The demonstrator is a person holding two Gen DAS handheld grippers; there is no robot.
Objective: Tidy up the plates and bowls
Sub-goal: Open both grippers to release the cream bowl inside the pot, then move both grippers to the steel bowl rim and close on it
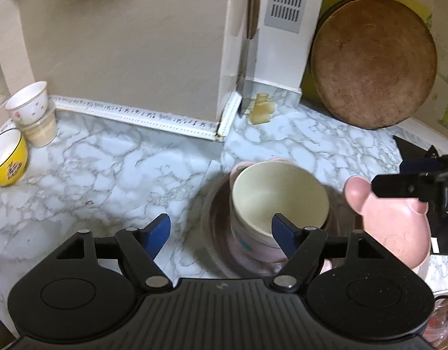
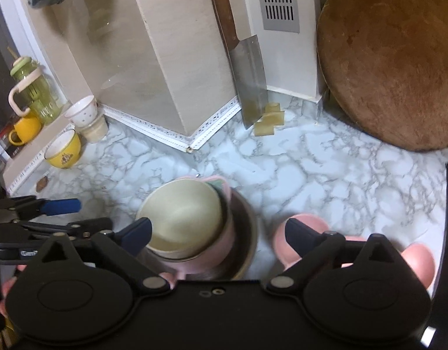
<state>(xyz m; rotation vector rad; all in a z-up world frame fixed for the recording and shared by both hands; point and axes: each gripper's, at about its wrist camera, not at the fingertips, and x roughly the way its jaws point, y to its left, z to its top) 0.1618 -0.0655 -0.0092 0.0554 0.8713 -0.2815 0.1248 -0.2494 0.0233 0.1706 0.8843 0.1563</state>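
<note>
Marble-patterned counter [image 1: 107, 175] in a kitchen corner, bowls stacked in the middle.
Left wrist view: the left gripper [image 1: 221, 233] is spread wide and empty, the cream bowl [image 1: 279, 198] nested in a dark plate [image 1: 218, 233] ahead. Right wrist view: the right gripper [image 2: 218, 233] gapes empty over that stack, the pink bowl [image 2: 419, 262] beside it.

both wrist views look steeply down along their tools at the marble bench [image 1: 113, 175], close in. they share the cream bowl [image 1: 279, 201], cleaver [image 2: 247, 78] and round board [image 2: 393, 67]; nearer edges seem blurred.
</note>
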